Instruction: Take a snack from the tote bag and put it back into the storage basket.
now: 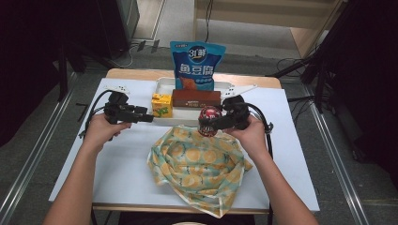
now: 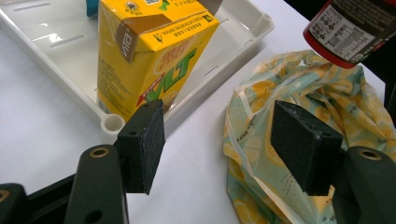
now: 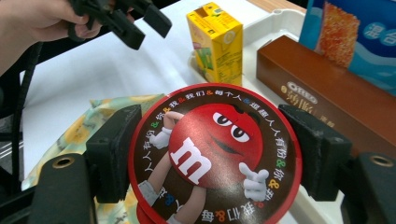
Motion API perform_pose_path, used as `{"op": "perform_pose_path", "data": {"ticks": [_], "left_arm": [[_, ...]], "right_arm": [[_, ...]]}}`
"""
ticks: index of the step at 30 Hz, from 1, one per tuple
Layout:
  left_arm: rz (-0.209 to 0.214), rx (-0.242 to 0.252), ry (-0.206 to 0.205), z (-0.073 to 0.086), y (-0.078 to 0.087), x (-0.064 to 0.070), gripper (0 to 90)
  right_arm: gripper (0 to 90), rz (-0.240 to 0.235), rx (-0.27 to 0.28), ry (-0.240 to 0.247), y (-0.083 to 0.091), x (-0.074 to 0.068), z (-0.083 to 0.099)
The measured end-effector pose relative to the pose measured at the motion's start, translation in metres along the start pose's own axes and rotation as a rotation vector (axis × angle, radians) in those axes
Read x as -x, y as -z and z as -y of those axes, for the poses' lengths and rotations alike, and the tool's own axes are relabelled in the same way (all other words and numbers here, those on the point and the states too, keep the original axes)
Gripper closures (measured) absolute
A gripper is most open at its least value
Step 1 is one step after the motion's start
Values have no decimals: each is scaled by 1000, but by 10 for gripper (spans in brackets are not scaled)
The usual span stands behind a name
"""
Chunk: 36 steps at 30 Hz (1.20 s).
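Note:
My right gripper [image 1: 211, 123] is shut on a red M&M's can [image 1: 209, 120], held just above the far edge of a yellow lemon-print bag [image 1: 202, 164]. In the right gripper view the can's lid [image 3: 210, 154] faces the camera, with a black pad pressed to each side. My left gripper [image 1: 149, 117] is open beside a yellow drink carton [image 1: 161, 105] that stands in the left front corner of a white tray [image 1: 164, 84]. In the left gripper view its jaws [image 2: 219, 140] stand wide apart, with nothing between them, the carton [image 2: 149, 51] just ahead and the bag [image 2: 303, 88] to the right.
In the tray, a brown biscuit box [image 1: 196, 98] lies beside the carton, and a blue snack pouch [image 1: 197, 65] stands behind it. The white table top [image 1: 117, 159] reaches to the front edge. Cables lie on the floor beyond.

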<state>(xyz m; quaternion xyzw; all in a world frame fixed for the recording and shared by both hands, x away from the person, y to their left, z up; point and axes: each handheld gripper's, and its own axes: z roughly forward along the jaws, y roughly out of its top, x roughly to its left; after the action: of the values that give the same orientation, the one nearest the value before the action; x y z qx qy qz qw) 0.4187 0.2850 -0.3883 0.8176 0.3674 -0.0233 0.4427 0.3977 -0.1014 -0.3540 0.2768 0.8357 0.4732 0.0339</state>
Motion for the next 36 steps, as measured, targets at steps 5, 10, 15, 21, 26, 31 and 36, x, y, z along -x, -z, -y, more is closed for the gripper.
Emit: {"op": "perform_pose_path", "data": {"ticks": [5, 10, 15, 21, 26, 31, 36], "left_arm": [[-2, 8, 4, 0, 1, -1, 357], [-4, 6, 2, 1, 2, 0, 358], [-7, 6, 0, 2, 3, 1, 357], [-11, 12, -3, 4, 6, 2, 358], [-27, 17, 12, 8, 12, -1, 357], [-34, 19, 11, 11, 15, 1, 357], [-53, 27, 5, 14, 17, 3, 358]], "right_arm": [[267, 14, -1, -4, 0, 7, -3], [267, 21, 18, -19, 1, 15, -5], [267, 44, 13, -29, -2, 23, -3], [267, 62, 4, -38, -6, 33, -3], [268, 66, 3, -40, -9, 41, -6], [268, 81, 12, -48, -12, 48, -7], [268, 93, 14, -57, -16, 57, -4]]}}
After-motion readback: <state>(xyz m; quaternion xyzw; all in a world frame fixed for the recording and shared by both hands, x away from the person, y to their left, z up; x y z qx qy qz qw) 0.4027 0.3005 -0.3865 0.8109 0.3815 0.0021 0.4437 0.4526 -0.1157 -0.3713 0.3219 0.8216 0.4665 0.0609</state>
